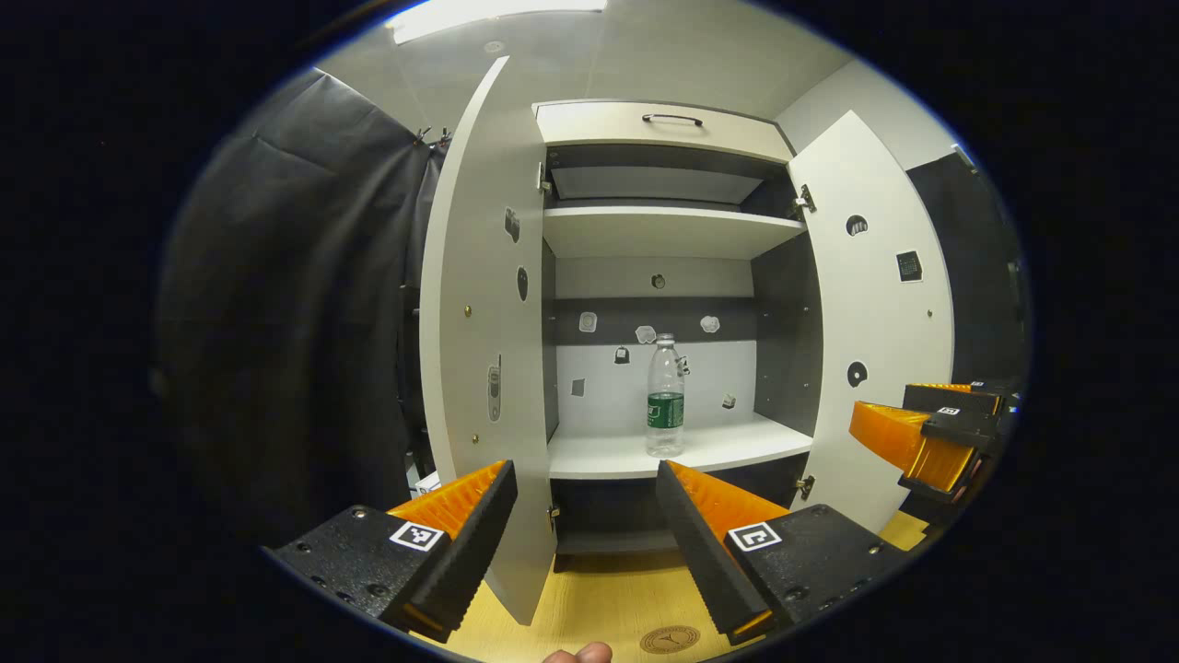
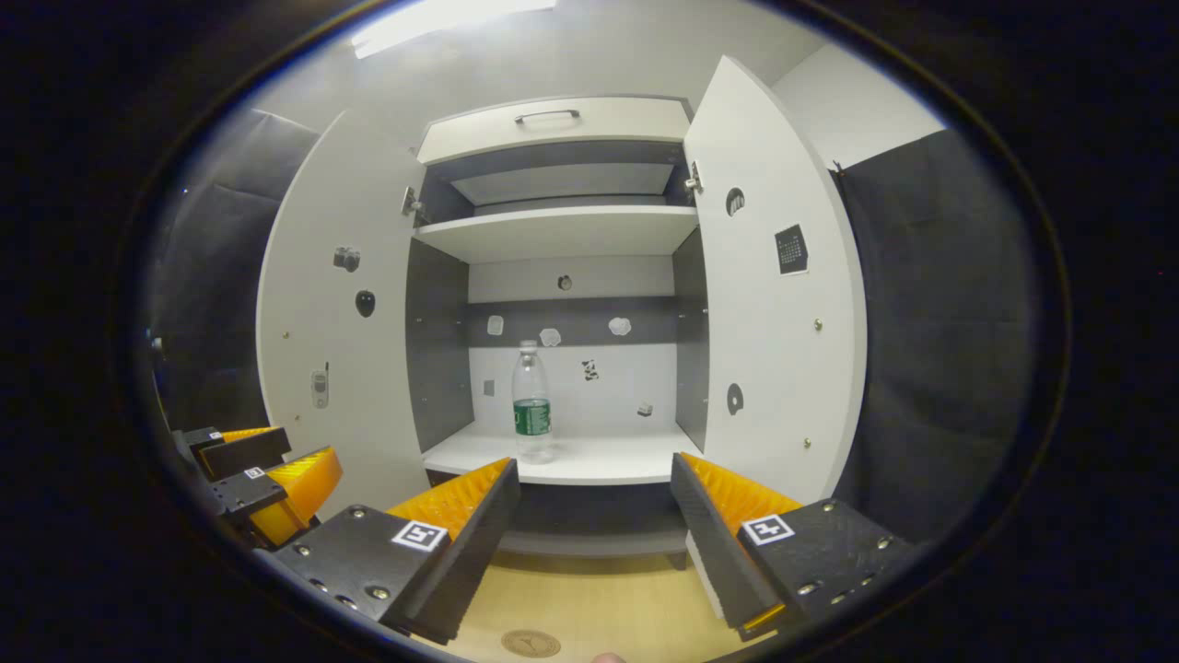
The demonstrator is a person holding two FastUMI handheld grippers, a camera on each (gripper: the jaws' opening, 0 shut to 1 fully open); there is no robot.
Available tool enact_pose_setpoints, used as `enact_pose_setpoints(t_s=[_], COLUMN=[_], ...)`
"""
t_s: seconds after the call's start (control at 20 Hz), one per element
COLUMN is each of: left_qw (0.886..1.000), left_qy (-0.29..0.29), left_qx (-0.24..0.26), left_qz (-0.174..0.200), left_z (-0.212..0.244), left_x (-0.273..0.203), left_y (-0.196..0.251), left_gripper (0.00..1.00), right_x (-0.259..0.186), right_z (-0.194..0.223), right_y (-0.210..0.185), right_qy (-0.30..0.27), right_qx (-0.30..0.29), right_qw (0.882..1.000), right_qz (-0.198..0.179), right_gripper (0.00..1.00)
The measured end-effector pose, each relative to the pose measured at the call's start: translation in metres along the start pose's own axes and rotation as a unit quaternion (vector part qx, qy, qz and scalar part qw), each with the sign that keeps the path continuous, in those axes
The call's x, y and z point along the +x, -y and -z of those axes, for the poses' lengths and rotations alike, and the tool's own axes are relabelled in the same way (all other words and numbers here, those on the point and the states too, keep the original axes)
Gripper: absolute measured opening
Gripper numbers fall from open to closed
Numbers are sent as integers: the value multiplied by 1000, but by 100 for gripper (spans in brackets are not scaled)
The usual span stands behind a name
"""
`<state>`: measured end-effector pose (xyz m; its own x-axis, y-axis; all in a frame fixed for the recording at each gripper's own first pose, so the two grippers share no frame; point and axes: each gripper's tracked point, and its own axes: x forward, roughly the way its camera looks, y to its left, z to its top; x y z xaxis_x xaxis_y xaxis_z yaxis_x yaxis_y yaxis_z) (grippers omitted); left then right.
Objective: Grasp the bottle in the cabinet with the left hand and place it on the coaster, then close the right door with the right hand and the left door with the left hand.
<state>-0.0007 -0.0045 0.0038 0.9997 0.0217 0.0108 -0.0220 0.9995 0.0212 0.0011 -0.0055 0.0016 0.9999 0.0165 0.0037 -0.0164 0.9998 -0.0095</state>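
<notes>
Bottle [image 1: 665,396] stands upright on cabinet shelf [image 1: 718,448], doors [image 1: 479,322] open; both grippers' fingers [image 1: 479,529] spread, empty.

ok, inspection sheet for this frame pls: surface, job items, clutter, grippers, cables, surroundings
Surface: pale wooden tabletop, bare near the cabinet.
Job's things: clear plastic bottle with green label upright on the white cabinet shelf; round brown coaster on the tabletop; left door and right door both open.
Clutter: nothing seen.
Grippers: left gripper open, short of the shelf; right gripper open.
Cables: nothing seen.
Surroundings: black cloth wall, small stickers inside the cabinet.
</notes>
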Motion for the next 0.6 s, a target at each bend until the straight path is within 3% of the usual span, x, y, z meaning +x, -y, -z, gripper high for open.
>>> enact_pose_setpoints(t_s=[0.6], left_qw=[1000], left_qy=[-6], left_qx=[3], left_qz=[6], left_z=[5], left_x=[17], left_y=[8], left_gripper=[96], right_x=[7], right_z=[5], right_y=[7], right_qy=[-6], right_qx=[-2], right_qw=[1000], right_qz=[5], right_gripper=[100])
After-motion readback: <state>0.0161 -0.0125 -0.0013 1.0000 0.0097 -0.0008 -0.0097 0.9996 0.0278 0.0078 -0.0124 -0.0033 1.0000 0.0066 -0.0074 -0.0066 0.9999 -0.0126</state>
